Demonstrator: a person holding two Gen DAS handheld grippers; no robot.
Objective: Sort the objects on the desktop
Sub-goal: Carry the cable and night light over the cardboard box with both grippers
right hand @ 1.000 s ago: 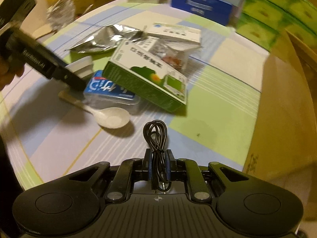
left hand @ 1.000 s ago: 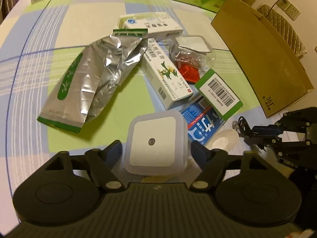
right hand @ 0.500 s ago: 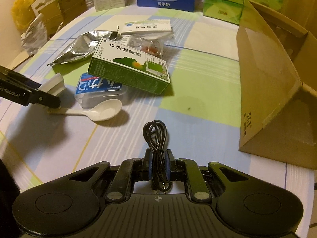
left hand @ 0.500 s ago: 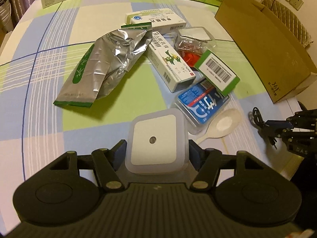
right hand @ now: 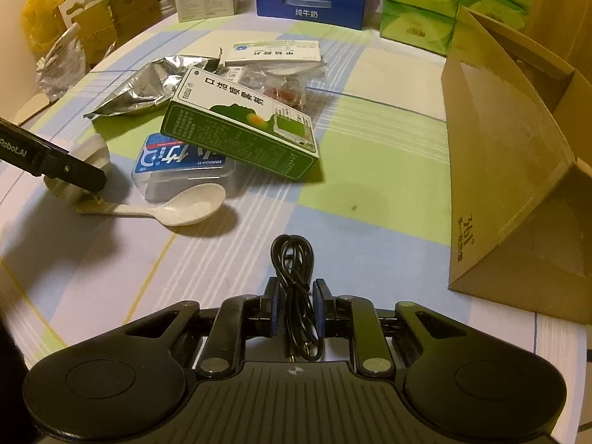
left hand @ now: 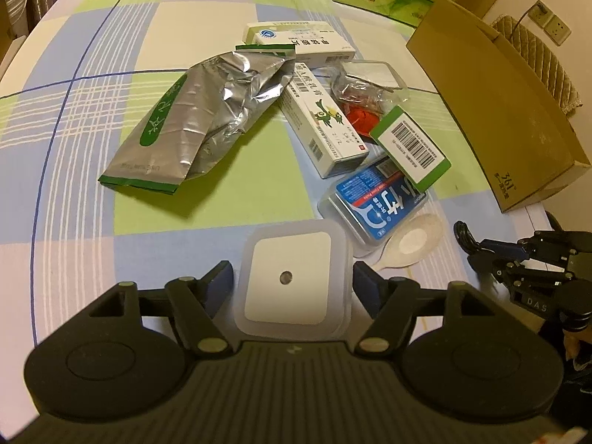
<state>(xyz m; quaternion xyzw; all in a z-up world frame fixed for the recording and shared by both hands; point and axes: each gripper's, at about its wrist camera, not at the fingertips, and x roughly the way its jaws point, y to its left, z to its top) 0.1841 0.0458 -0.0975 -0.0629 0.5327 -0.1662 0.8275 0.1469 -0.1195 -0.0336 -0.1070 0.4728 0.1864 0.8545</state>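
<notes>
I had the left gripper around a square white night-light, its jaws having just widened a little so that narrow gaps showed at both sides and the pads did not press on it. The right gripper had also just eased open slightly, with the coiled black cable standing loose between its blue pads. I took the brown cardboard box as my landmark: the cable sat near its front corner, on the checked tablecloth. Farther from the box lay the clutter: a white plastic spoon, touching a clear case with a blue label, and a green medicine carton leaning tilted over that case. Behind them a crumpled foil pouch lay flat, farthest from the box.
</notes>
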